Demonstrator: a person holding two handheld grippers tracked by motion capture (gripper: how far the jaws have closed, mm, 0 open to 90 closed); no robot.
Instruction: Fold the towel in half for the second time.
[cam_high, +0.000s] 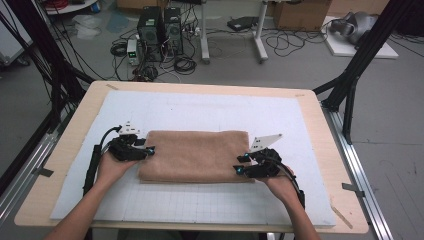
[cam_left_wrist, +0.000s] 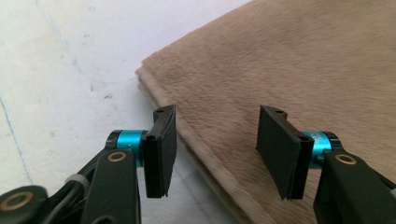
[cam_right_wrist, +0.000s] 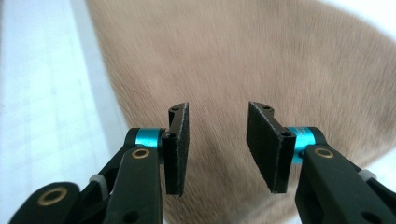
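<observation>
The folded towel (cam_high: 195, 156) is laid at frame centre, long axis left to right. Its left end is met by the left gripper (cam_high: 148, 150), its right end by the right gripper (cam_high: 238, 166); both are held released, nothing clamped.

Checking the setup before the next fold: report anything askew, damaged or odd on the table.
Nothing stands out. The folded brown towel lies flat and roughly square on the white mat, edges tidy. The left gripper and right gripper sit open at its two ends.
</observation>
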